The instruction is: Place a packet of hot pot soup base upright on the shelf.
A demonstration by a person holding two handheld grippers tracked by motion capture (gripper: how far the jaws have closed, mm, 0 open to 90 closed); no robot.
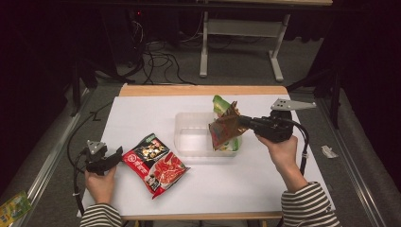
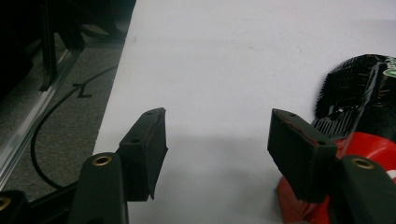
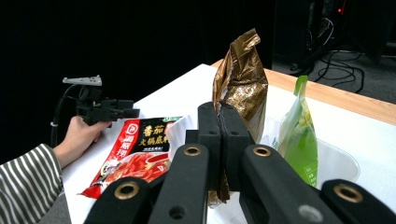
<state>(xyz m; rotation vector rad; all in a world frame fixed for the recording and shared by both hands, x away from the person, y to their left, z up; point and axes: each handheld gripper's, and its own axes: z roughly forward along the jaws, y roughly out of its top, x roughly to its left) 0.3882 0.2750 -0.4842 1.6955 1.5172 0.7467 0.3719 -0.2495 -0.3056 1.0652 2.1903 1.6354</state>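
Pouch (image 3: 243,84) upright — long axis vertical.

1. A red hot-pot soup base packet (image 1: 155,164) lies flat on the white table (image 1: 142,116).
2. Black cables (image 1: 161,61) sprawl on the floor beyond it.
3. A grey metal stand (image 1: 241,35) rises behind.
4. A small yellow-green wrapper (image 1: 13,205) lies on the floor, left.

Pouch (image 1: 226,128) above tub (image 1: 189,137); packet (image 1: 156,163) left (on table (image 1: 265,184)).
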